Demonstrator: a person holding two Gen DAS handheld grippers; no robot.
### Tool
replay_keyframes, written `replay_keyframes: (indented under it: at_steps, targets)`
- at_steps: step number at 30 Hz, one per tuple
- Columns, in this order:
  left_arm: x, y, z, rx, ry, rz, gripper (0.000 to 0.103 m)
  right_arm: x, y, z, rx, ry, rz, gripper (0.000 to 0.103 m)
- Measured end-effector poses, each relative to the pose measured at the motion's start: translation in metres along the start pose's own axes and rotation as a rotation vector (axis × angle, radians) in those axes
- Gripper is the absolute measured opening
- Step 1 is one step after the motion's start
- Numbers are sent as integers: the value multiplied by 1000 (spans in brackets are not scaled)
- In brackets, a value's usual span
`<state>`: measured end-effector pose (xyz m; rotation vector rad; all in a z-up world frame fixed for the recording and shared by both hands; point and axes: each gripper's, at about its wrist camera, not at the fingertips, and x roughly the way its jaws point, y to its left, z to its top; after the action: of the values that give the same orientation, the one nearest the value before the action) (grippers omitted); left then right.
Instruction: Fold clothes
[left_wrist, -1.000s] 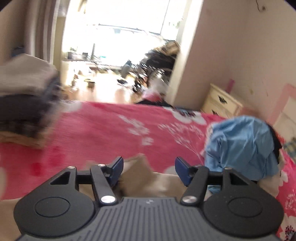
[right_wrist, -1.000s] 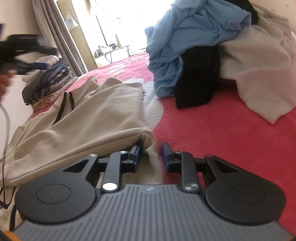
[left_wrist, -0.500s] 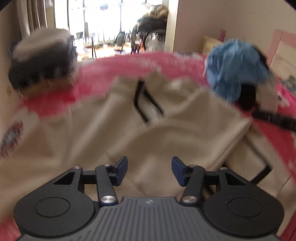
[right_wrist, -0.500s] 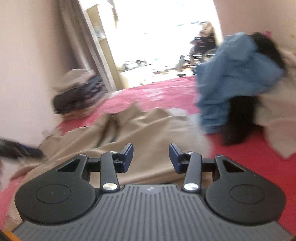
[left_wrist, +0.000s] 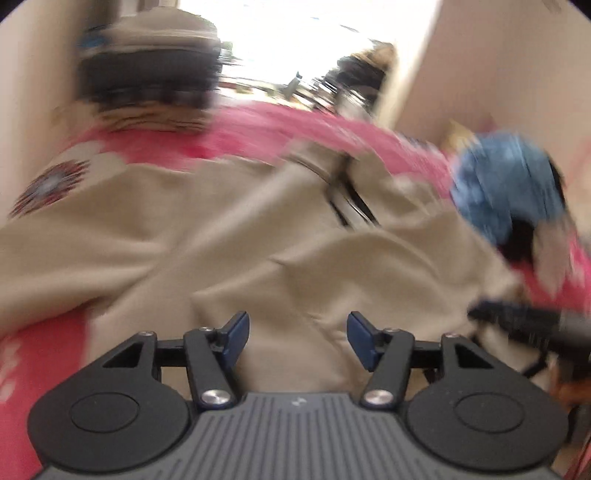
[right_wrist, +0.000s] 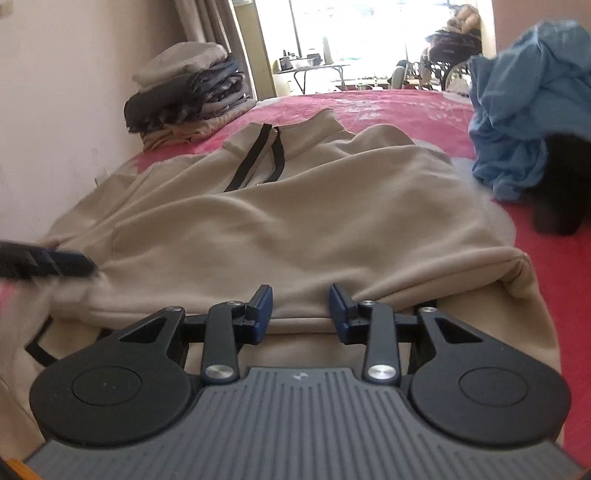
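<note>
A beige zip-up jacket (right_wrist: 295, 221) lies spread on the red bedcover (right_wrist: 388, 107), collar and black zipper at the far end. My right gripper (right_wrist: 301, 306) sits at the near hem, its jaws apart and closing, with the hem edge just beyond the blue pads and nothing pinched. The left wrist view is blurred. In it my left gripper (left_wrist: 297, 332) hovers over the jacket (left_wrist: 258, 240), its jaws apart and opening, only loose fabric below them. The left gripper (right_wrist: 55, 264) shows at the jacket's left edge, and the right gripper (left_wrist: 517, 321) shows at the right.
A stack of folded clothes (right_wrist: 188, 92) sits at the bed's far left by the wall. A heap with a blue garment (right_wrist: 517, 110) and a black one (right_wrist: 561, 184) lies at the right. Beyond the bed are a bright window, a table and a wheelchair.
The left gripper swung down from facing the room onto the jacket. The right gripper shifted from the hem's right corner to its middle, and its jaws stand wider than a second ago.
</note>
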<state>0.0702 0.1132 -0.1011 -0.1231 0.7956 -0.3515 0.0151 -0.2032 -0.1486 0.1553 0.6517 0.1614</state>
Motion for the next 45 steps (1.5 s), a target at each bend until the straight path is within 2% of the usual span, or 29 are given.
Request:
replay_keyframes:
  at_steps: [2, 6, 9, 12, 14, 15, 19, 21, 24, 29, 32, 34, 36, 38, 39, 42, 44, 45]
  targets:
    - [-26, 28, -1, -114, -54, 41, 62, -4, 3, 1, -1, -10, 1, 34]
    - [-73, 99, -8, -405, -164, 225, 71, -10, 11, 8, -9, -62, 65, 34]
    - [-102, 164, -25, -717, -247, 376, 74, -13, 24, 10, -60, -82, 104, 34]
    - [-114, 220, -51, -1063, -277, 391, 74, -6, 31, 4, -76, -46, 99, 34]
    - [-114, 238, -64, -1171, -294, 371, 73, -1, 30, 0, -51, -21, 101, 34]
    - [-113, 244, -67, -1198, -297, 388, 73, 0, 29, -1, -36, -14, 101, 34]
    - [-103, 270, -70, -1317, -313, 371, 71, -1, 27, -2, -12, -16, 95, 34]
    - [-101, 281, -72, -1357, -309, 349, 70, -1, 27, -4, -15, -14, 90, 34]
    - [-100, 294, -70, -1347, -284, 341, 70, 1, 27, -5, -10, -9, 83, 34]
    - [-91, 316, -75, -1404, -303, 297, 66, 3, 28, -6, -16, -7, 75, 35]
    - [-82, 325, -75, -1382, -304, 275, 66, 4, 28, -6, -14, -7, 75, 35]
    - [-78, 329, -75, -1385, -307, 272, 58, 4, 28, -6, -15, -6, 75, 35]
    - [-74, 331, -76, -1399, -299, 303, 27, 4, 28, -6, -16, -6, 74, 35]
    - [-71, 330, -76, -1398, -285, 351, 10, 4, 28, -6, -16, -6, 73, 35]
    - [-69, 329, -75, -1383, -291, 366, 9, 5, 28, -6, -17, -6, 72, 35]
    - [-69, 315, -59, -1255, -308, 453, 7, 5, 27, -6, -13, -7, 75, 35]
    - [-76, 300, -44, -1175, -366, 466, 6, 5, 26, -6, -8, -8, 77, 35]
    - [-80, 291, -34, -1123, -402, 444, 6, 5, 25, -6, -5, -9, 78, 35]
